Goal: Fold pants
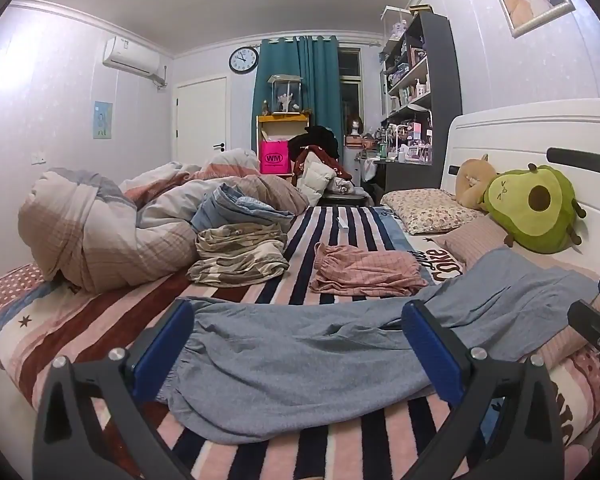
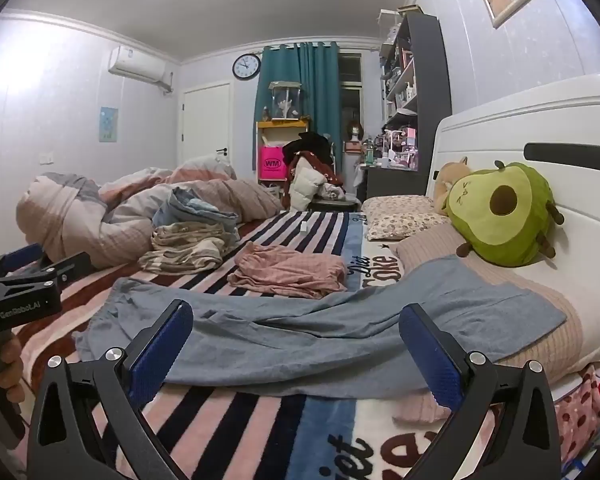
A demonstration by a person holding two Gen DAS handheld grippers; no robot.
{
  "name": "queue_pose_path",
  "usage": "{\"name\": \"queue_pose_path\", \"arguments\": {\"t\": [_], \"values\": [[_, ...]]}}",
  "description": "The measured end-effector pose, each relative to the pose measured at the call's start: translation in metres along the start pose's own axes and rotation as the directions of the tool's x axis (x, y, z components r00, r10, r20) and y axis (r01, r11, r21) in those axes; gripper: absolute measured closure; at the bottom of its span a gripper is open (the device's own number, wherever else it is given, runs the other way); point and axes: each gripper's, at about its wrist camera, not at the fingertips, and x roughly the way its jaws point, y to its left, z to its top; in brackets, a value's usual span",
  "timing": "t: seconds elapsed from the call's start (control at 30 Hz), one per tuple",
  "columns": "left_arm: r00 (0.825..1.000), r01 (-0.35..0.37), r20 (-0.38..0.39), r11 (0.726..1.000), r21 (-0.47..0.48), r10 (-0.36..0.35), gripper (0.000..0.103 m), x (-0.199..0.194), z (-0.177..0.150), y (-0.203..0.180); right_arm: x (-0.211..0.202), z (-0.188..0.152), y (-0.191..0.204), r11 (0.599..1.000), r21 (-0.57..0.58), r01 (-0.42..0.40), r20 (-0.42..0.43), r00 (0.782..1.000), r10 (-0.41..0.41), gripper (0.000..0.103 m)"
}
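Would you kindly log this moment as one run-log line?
stage: pre-grasp | left gripper: open | right gripper: open | grey pants: spread unfolded on bed

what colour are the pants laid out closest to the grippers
Grey-blue pants, plain; clearest in the right wrist view.

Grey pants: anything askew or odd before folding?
The grey pants lie unfolded and wrinkled across the striped blanket, their right end draped up over a pillow instead of lying flat. No damage or spill visible. Both tools are open and hold nothing.
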Motion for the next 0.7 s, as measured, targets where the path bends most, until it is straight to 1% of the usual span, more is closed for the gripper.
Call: {"name": "queue_pose_path", "arguments": {"t": [0.7], "values": [[1.0,-0.003,0.001,1.0,0.001,0.003,0.001,-0.0001,-0.0013,-0.0004,-0.0015,-0.0013,0.0013,1.0,-0.001,0.002,0.0,1.0,-0.002,0.001]]}}
